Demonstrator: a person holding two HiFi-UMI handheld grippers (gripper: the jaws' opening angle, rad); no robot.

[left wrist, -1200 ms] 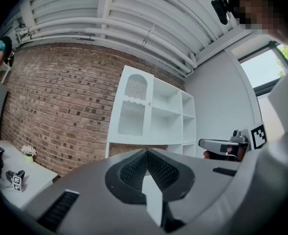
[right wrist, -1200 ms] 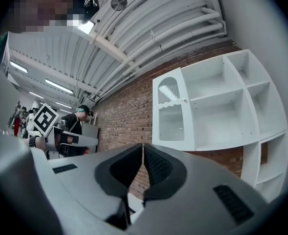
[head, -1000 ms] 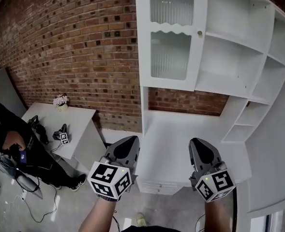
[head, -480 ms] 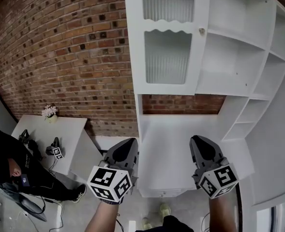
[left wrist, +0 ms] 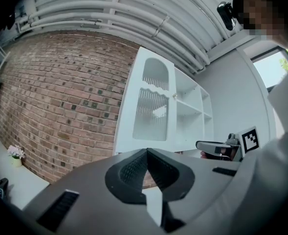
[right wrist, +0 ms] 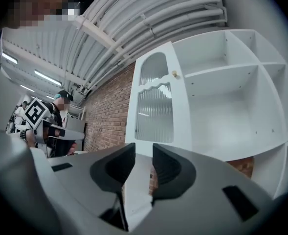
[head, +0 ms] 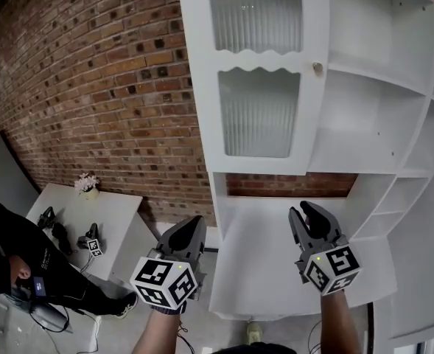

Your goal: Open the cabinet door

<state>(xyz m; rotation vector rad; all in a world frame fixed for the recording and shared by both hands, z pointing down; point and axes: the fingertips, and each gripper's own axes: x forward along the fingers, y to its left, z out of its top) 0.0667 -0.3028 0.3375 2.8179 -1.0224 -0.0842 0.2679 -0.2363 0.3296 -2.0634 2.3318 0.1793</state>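
The white cabinet's ribbed-glass door (head: pixel 257 72) stands closed at the upper left of the unit, with a small brass knob (head: pixel 317 68) on its right edge. Both grippers hang level below it, well short of the knob. My left gripper (head: pixel 192 228) is shut with nothing in it. My right gripper (head: pixel 309 216) has its jaws opening, a narrow gap between them and nothing in it. The left gripper view shows the door (left wrist: pixel 153 114) and knob (left wrist: pixel 173 96) beyond the closed jaws. In the right gripper view the door (right wrist: pixel 156 106) and knob (right wrist: pixel 173 74) lie ahead and above.
Open white shelves (head: pixel 379 116) fill the cabinet to the right of the door, and a counter ledge (head: pixel 268 271) juts out under the grippers. A brick wall (head: pixel 91 87) runs left. A low table (head: pixel 110 212) holds a flower pot (head: pixel 88 185) and spare grippers; a person (head: pixel 18 264) sits beside it.
Both grippers and the head have come closer to the cabinet, so the door looks larger. The right gripper's jaws, shut before, have parted a little.
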